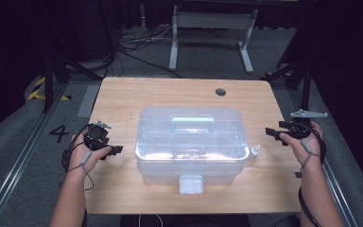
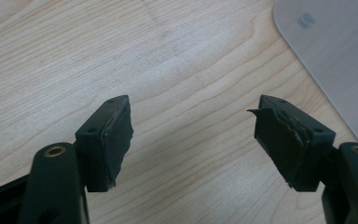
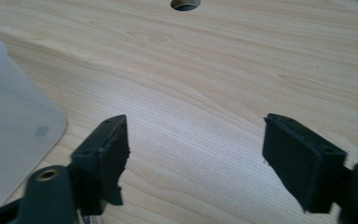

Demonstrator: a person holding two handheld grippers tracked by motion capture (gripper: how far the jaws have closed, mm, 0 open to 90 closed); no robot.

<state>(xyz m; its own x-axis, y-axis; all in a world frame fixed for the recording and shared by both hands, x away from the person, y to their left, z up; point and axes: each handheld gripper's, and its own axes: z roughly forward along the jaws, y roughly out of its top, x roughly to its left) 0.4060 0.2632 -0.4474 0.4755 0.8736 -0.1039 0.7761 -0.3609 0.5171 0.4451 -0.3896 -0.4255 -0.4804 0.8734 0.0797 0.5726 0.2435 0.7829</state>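
Note:
A clear plastic storage box with a lid, top handle and front latch stands in the middle of the wooden table. My left gripper is held over the table left of the box, pointing toward it, jaws wide open and empty. In the left gripper view the left gripper is above bare wood, with the box corner at upper right. My right gripper hovers at the right table edge, open and empty. In the right gripper view the right gripper is over wood, the box edge at left.
A small white bottle stands on the table just right of the box, between it and my right hand. A round cable hole is near the far edge. Cables and a metal frame lie on the floor beyond.

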